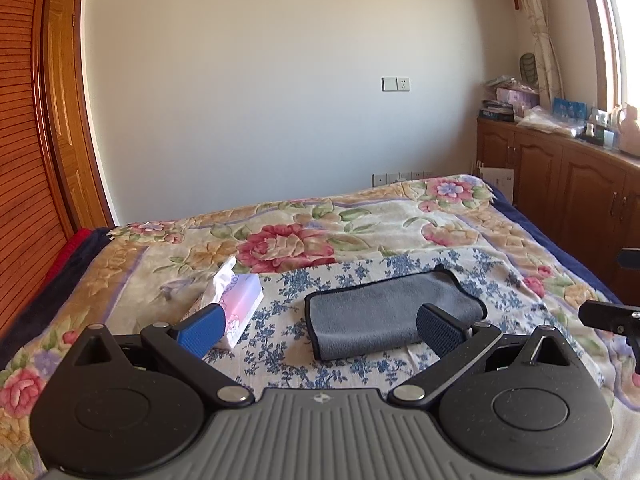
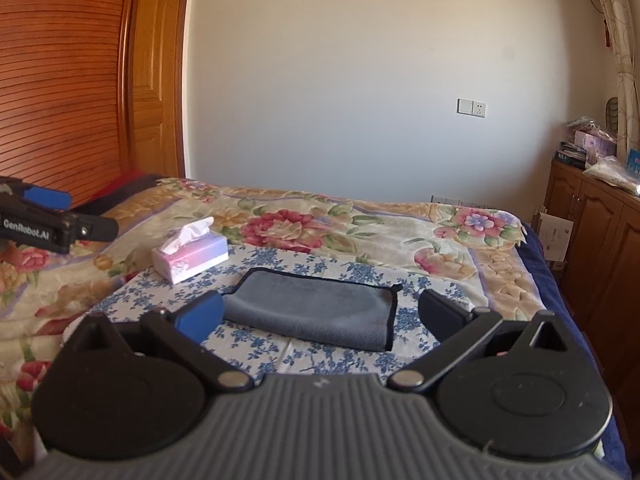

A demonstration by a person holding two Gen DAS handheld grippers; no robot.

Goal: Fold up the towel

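A grey towel with a dark border (image 1: 390,312) lies folded into a long rectangle on a blue-flowered cloth (image 1: 352,276) on the bed. It also shows in the right wrist view (image 2: 316,308). My left gripper (image 1: 320,330) is open and empty, held above the bed just short of the towel. My right gripper (image 2: 320,314) is open and empty, also short of the towel, its fingers wide on either side of it. The left gripper's body shows at the left edge of the right wrist view (image 2: 48,226); part of the right gripper shows at the right edge of the left wrist view (image 1: 612,316).
A pink tissue box (image 1: 236,308) stands left of the towel, also in the right wrist view (image 2: 190,254). The bed carries a floral blanket (image 1: 360,220). A wooden headboard (image 2: 60,80) is at left; wooden cabinets (image 1: 560,184) with clutter are at right.
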